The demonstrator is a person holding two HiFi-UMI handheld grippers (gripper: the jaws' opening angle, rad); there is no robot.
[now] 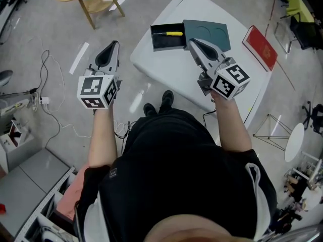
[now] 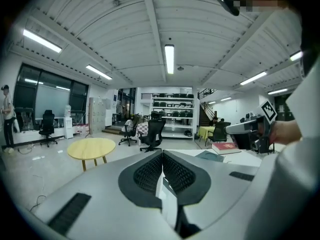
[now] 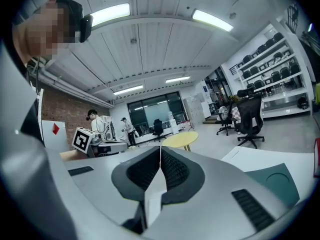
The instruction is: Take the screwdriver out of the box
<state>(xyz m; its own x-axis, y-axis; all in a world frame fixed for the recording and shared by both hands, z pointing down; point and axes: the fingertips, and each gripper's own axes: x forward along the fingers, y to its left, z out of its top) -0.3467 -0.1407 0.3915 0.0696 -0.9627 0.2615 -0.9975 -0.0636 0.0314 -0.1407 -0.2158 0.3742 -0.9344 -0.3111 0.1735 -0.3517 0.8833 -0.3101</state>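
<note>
Now, the approach: left gripper [image 1: 115, 44] and right gripper [image 1: 192, 42], jaws clenched, empty. The screwdriver [image 1: 171, 34] lies in the box [image 1: 168, 43], upper centre. Next, I'd say, the right jaws must open.

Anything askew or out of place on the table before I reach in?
Nothing stands out. The box sits open on the table, the screwdriver lies flat inside it, and the lid rests beside it. The left tongs and right tongs are shut and empty.

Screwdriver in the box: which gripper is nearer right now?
Right. The right gripper hovers at the lid, close beside the screwdriver; the left gripper hangs off the table, over the floor.
</note>
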